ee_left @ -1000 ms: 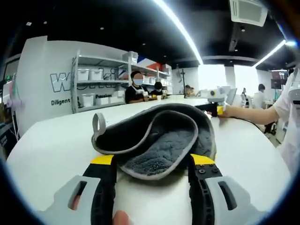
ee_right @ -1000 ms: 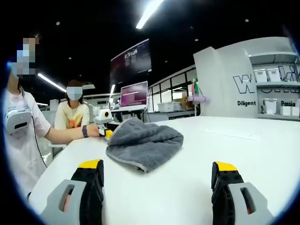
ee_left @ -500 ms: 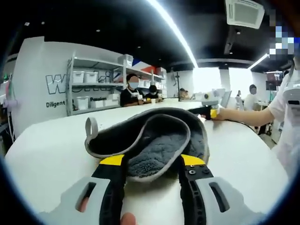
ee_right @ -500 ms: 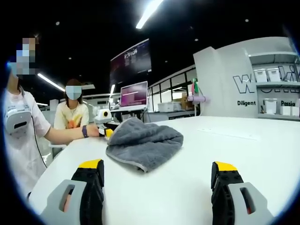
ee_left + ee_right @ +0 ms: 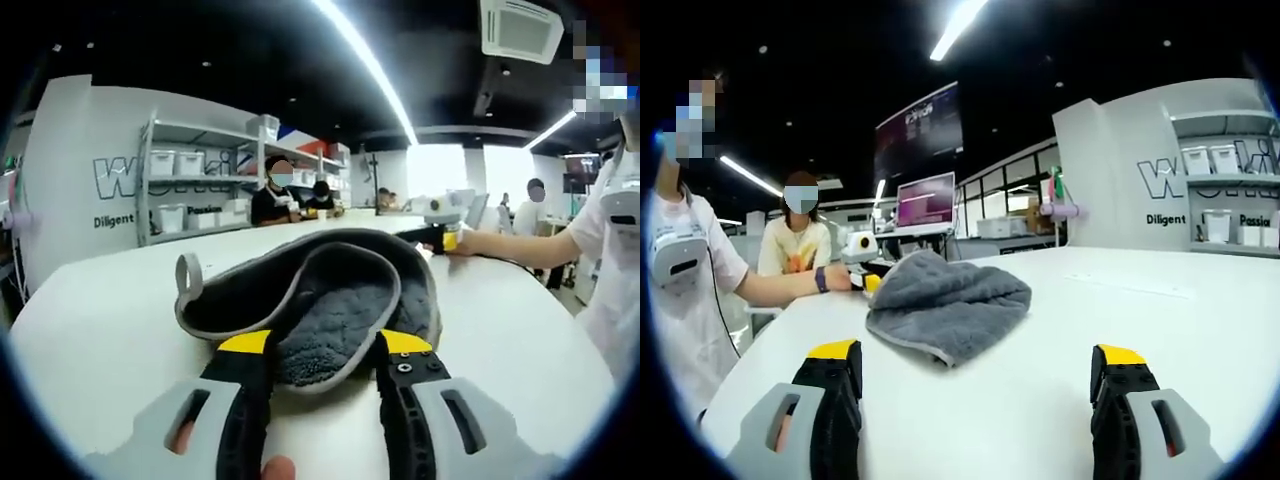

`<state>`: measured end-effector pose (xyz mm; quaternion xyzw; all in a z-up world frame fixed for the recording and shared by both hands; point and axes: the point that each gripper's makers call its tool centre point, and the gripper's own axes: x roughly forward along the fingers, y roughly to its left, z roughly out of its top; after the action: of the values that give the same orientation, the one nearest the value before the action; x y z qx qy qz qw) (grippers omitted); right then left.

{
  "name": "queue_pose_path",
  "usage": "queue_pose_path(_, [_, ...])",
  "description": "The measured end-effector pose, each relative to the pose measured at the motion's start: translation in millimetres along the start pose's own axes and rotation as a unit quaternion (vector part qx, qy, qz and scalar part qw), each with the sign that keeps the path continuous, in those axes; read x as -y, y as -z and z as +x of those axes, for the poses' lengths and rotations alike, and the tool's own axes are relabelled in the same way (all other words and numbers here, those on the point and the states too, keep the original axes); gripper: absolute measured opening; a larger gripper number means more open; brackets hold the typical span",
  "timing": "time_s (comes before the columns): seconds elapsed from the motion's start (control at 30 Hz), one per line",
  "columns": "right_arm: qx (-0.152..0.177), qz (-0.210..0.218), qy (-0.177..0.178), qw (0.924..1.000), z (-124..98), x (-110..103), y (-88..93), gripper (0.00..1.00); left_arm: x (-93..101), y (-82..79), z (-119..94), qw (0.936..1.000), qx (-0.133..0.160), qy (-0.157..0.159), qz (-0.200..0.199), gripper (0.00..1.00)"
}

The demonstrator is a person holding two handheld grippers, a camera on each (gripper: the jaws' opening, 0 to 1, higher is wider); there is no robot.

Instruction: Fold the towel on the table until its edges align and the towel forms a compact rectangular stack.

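A grey towel [image 5: 335, 295] with pale trim lies crumpled on the white table [image 5: 90, 340]; its hanging loop [image 5: 187, 272] sticks up at its left end. My left gripper [image 5: 325, 345] is low on the table, and the towel's near folded edge lies between its yellow-tipped fingers [image 5: 245, 343], which stand partly closed with a gap. In the right gripper view the towel [image 5: 945, 300] is a rumpled heap well ahead and to the left. My right gripper [image 5: 977, 358] is wide open over bare table [image 5: 1140, 300], holding nothing.
A hand [image 5: 485, 240] holds another yellow-tipped gripper [image 5: 440, 235] at the towel's far end, seen also as the gripper [image 5: 862, 262] left of the towel. People stand and sit around the table. Shelves with bins [image 5: 190, 185] and a laptop [image 5: 925, 205] are behind.
My left gripper's jaws have narrowed around the towel's near edge, and that view has edged closer. The right gripper view is unchanged.
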<state>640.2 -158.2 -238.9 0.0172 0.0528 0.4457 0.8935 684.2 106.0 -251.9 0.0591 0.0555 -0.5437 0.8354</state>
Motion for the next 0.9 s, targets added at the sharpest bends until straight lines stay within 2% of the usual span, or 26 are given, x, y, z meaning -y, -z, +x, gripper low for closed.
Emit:
queue_pose_path(0.13, [0.0,0.0,0.0,1.0,0.0,0.3,0.1,0.97,-0.5,3.1,0.4,0.9999,-0.01,-0.004,0.014,0.43])
queue_pose_path(0.27, [-0.001,-0.001,0.001,1.0,0.0,0.0,0.6,0.97,-1.6,8.0,1.2,0.9987,-0.024,-0.01,0.044,0.44])
queue_pose_path(0.4, [-0.001,0.0,0.001,1.0,0.0,0.3,0.5,0.97,-1.6,7.9,1.0,0.9983,-0.024,-0.011,0.053,0.43])
queue_pose_path(0.67, [-0.003,-0.002,0.002,1.0,0.0,1.0,1.1,0.97,-1.5,6.0,1.4,0.9984,-0.017,-0.009,0.053,0.35])
queue_pose_path(0.9, [-0.004,-0.003,0.002,1.0,0.1,0.9,1.6,0.96,-1.8,3.5,1.1,0.9994,-0.01,-0.007,0.031,0.28])
